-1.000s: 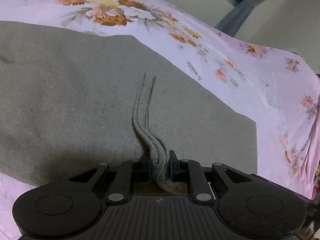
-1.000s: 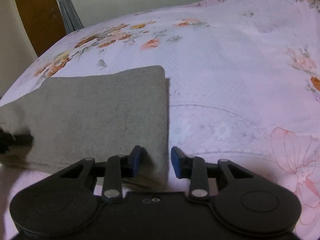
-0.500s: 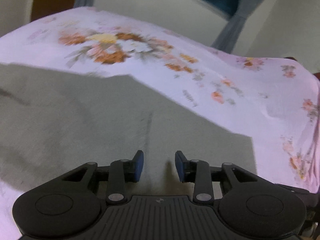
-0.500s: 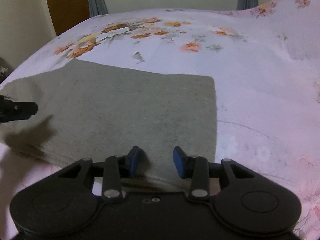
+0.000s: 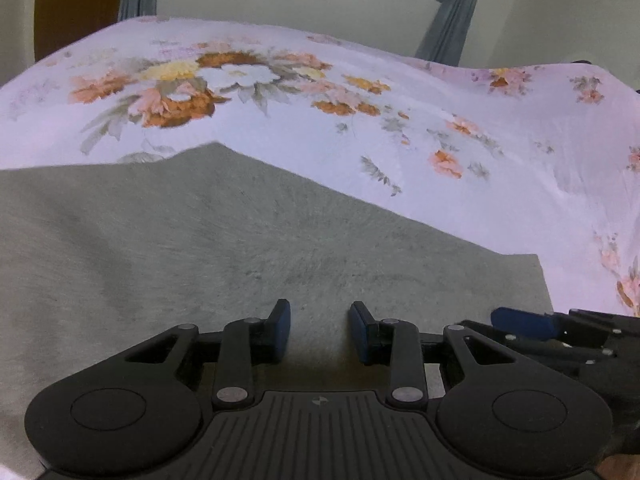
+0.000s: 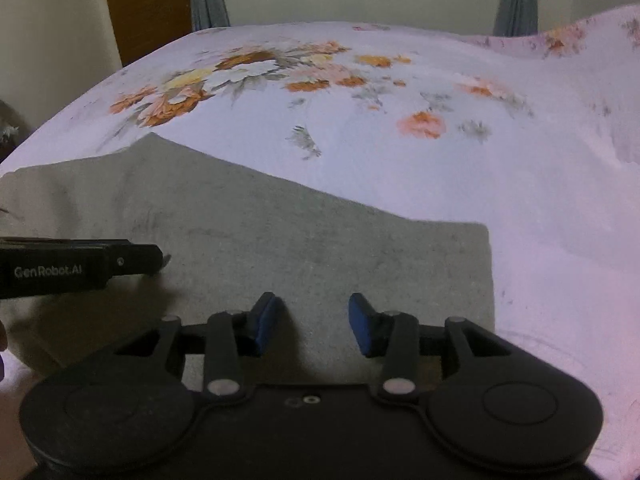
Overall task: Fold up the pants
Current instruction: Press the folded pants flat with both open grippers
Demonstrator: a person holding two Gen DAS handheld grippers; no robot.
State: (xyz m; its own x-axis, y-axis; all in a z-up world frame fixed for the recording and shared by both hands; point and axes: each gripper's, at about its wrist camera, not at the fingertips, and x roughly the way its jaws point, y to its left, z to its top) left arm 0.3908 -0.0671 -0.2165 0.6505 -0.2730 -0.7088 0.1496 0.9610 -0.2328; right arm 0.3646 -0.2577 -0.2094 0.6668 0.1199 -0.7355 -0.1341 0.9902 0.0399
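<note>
Floral bedsheet (image 5: 440, 208) bears folded pants (image 5: 240, 240), left edge cut off; both jaws parted, empty.

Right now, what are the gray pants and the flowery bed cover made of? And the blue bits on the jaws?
The gray pants look like a soft, matte knit, maybe fleece or jersey: a fuzzy, speckled surface with no shine. The flowery bed cover looks like thin, smooth woven cloth, perhaps cotton, with printed flowers and soft wrinkles. The blue pads look like matte rubber or soft plastic; I cannot tell which.
</note>
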